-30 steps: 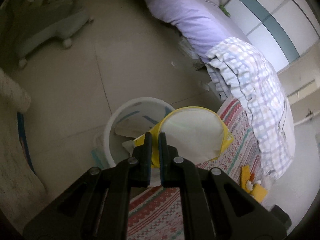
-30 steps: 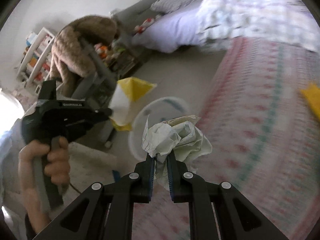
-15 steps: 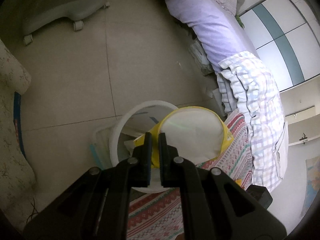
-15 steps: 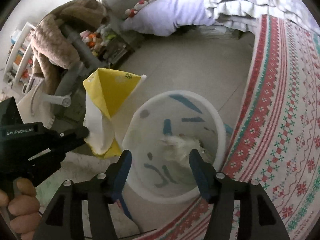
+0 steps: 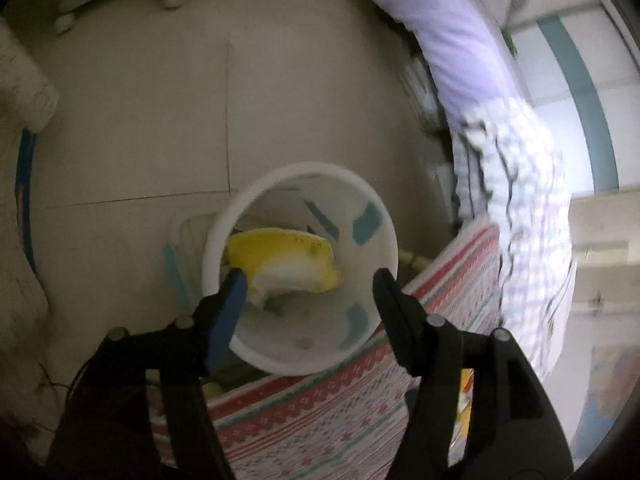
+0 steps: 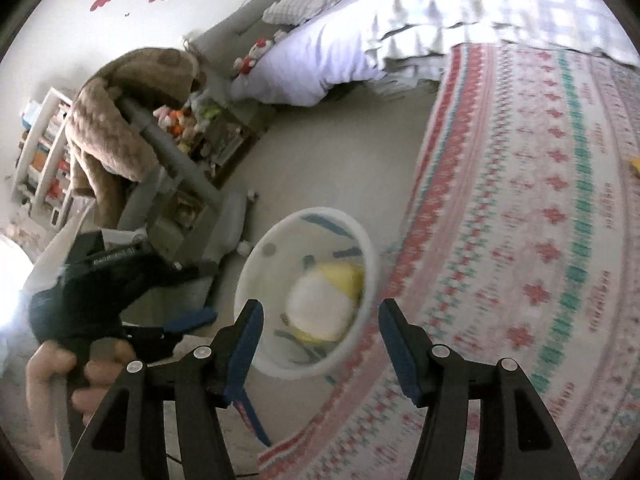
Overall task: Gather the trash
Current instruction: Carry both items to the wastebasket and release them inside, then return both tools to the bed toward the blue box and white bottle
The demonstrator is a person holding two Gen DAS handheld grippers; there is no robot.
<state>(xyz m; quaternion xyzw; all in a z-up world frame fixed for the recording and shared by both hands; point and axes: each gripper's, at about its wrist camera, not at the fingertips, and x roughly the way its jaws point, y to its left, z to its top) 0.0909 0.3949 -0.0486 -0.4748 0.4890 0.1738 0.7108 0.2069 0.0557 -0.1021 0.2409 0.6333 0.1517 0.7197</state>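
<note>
— How do the jaws stand on your side?

— Both spread wide, nothing between them. My left gripper (image 5: 306, 278) hangs over the round white plastic bin with teal markings (image 5: 280, 176), fingers either side of its mouth. My right gripper (image 6: 320, 312) hangs over the same bin (image 6: 256, 256) from the near side, just as empty.

— And the trash?

— Inside the bin. From the left wrist I see the yellow-and-white paper wrapper (image 5: 288, 256) lying against the left inner wall, a little blurred. From the right wrist the wrapper (image 6: 324, 300) shows white in the middle with yellow at the far and near edges.

— Walk me across the room, left to right.

— From the right wrist: at the far left a white bookshelf (image 6: 40, 152), then a brown plush coat (image 6: 120, 112) draped over a grey chair (image 6: 176, 160). Near left, my hand (image 6: 64, 376) grips the left tool's handle. The bin stands on the beige tiled floor (image 6: 320, 152), touching the edge of the red-and-teal patterned rug (image 6: 540, 240) on its right. Far right, a bed with a lilac sheet (image 6: 320, 56) and a checked blanket (image 6: 480, 4).
</note>
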